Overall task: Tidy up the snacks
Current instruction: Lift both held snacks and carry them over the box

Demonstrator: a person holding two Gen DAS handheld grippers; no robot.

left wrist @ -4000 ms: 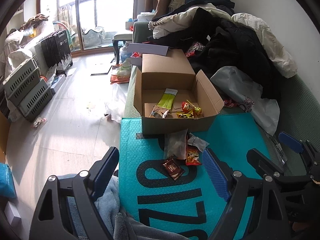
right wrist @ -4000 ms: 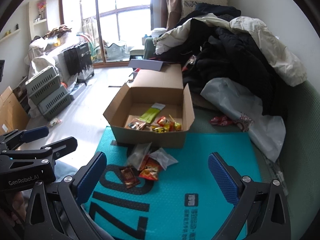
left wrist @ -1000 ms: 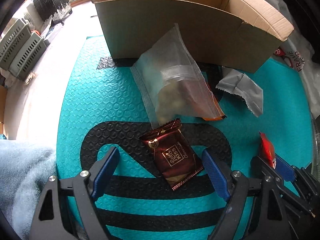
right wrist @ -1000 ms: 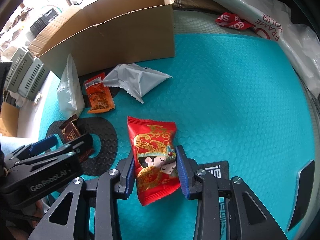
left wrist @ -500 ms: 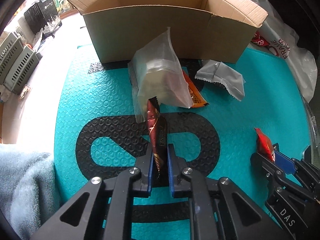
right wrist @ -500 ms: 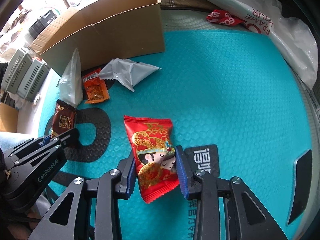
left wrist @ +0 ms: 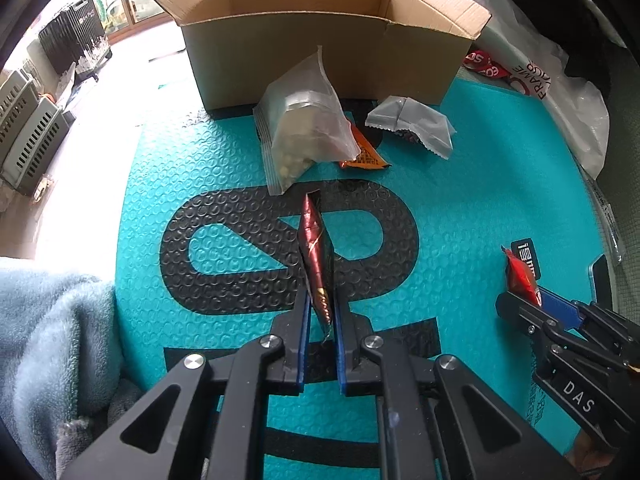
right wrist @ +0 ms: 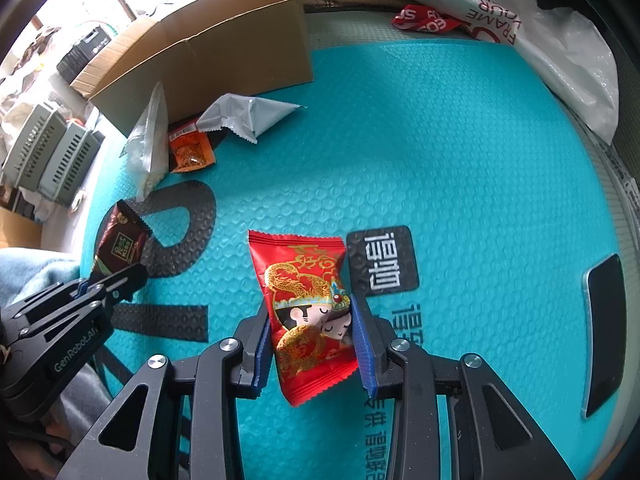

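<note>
My left gripper (left wrist: 320, 312) is shut on a dark brown chocolate packet (left wrist: 314, 256), held edge-on just above the teal bubble mat (left wrist: 480, 200). The same packet (right wrist: 120, 244) shows at the left of the right wrist view, in the left gripper (right wrist: 116, 276). My right gripper (right wrist: 312, 328) is shut on a red snack packet (right wrist: 308, 300) with a gold dragon print; that packet (left wrist: 520, 276) also shows at the right of the left wrist view. An open cardboard box (left wrist: 320, 40) stands at the mat's far edge. In front of it lie a clear pouch (left wrist: 304, 128), an orange packet (left wrist: 366, 154) and a silver packet (left wrist: 412, 124).
A white plastic bag (left wrist: 560, 92) and a red wrapper (left wrist: 484, 64) lie right of the box. A grey-blue blanket (left wrist: 48, 328) bunches at the left. A dark phone (right wrist: 604, 332) rests on the mat's right edge. Grey crates (left wrist: 24, 128) stand on the floor beyond.
The left gripper closed on the flat chocolate packet and lifted it, turning it on edge. The right gripper, holding the red packet, drifted slightly along the mat.
</note>
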